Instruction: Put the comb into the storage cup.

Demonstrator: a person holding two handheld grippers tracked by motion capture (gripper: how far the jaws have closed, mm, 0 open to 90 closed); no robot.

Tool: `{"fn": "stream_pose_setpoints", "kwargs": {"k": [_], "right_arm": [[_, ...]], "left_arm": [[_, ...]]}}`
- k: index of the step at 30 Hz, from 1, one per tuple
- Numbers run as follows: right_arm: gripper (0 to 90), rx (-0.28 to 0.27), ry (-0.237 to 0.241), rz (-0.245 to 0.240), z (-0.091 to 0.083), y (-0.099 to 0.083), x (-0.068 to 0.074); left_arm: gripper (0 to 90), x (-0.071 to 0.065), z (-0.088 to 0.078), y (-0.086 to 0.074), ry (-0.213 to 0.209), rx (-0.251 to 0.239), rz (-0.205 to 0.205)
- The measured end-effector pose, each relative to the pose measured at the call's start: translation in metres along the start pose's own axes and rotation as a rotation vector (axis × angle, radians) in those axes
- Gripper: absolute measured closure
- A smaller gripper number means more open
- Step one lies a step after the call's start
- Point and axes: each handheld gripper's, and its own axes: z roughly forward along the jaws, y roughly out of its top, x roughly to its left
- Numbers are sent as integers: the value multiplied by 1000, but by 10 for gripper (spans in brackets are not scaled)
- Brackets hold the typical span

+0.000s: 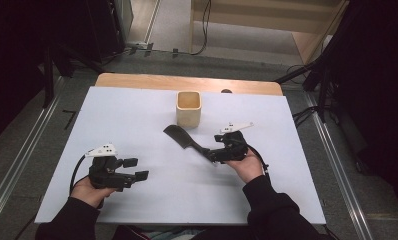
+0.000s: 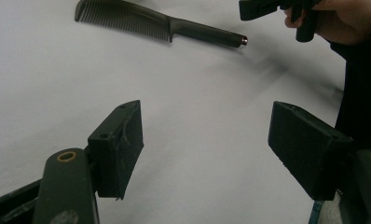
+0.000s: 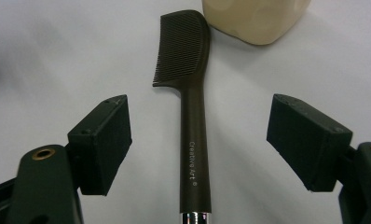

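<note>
So the dark comb (image 1: 184, 138) is lying flat on the white-covered bench (image 1: 137, 115), roughly in the middle, with its toothed end pointing up toward the cream square cup (image 1: 188, 109) and ending just short of it. The handle runs down and to the right, straight at the right gripper (image 1: 213, 154).

From the right gripper view, the comb (image 3: 193, 116) handle sits right between the two fingers (image 3: 102, 142), which are spread wide apart and not touching it on either side. There's clear white bench between each pad and the handle. You can read small white lettering along the handle, and a shiny metal cap at its end. The cup (image 3: 256, 18) is at the top of that view, just beside the comb's head.

The left gripper (image 1: 136, 168) is well off to the left on the bench, held in the person's hand, fingers also wide apart with nothing between them. In the left gripper view the comb (image 2: 160, 25) lies well ahead, with the right gripper (image 2: 267, 7) near its handle end.
</note>
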Motion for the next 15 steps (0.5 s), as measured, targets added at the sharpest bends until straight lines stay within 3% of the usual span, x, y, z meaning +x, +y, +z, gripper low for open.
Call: {"fn": "stream_pose_setpoints", "kwargs": {"k": [6, 15], "right_arm": [[202, -15, 27, 7, 1, -4, -1], [223, 7, 8, 9, 10, -13, -2]], "left_arm": [[271, 0, 0, 0, -1, -4, 0], [271, -1, 0, 0, -1, -7, 0]]}}
